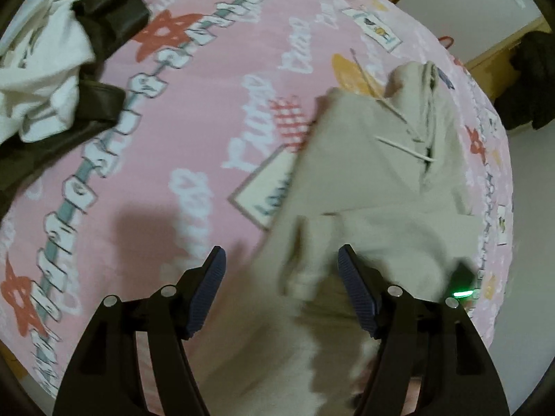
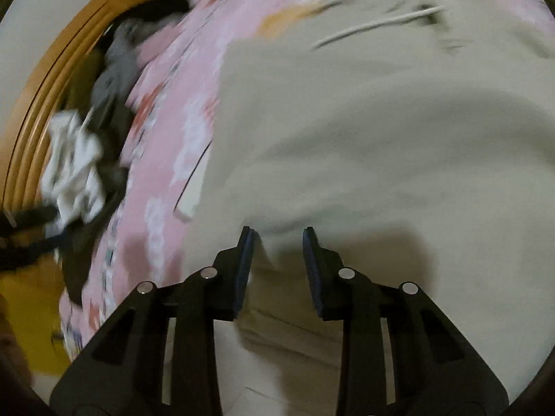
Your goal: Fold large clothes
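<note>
From my left wrist camera, far left: a white printed garment (image 1: 41, 69) lies crumpled over a dark garment (image 1: 104, 20) at the edge of the bed, touching it. Next comes the pink bedsheet (image 1: 208, 111) with its lettering, red flowers and a chain-like stripe running diagonally. Right of centre, the beige hoodie (image 1: 364, 180) lies on the sheet, its white drawstrings (image 1: 406, 147) across the chest and its hood bunched toward the far right. My left gripper (image 1: 281, 294) hangs above the garment's near edge with the jaws standing wide apart; a cuffed sleeve end (image 1: 308, 270) sits in the gap, but I see neither pad pressing on it. Beyond the bed on the right, wooden furniture (image 1: 499, 48) and a pale wall. Switching to my right wrist camera, heavily blurred: at left a wooden bed frame (image 2: 45, 97), then the same heap of white (image 2: 74, 163) and grey clothes, then the pink sheet (image 2: 163, 159). The hoodie (image 2: 381, 138) fills the rest of the view. My right gripper (image 2: 277, 263) points down at the cloth, jaws partly apart with a fold of beige fabric between the pads, not visibly pinched.
</note>
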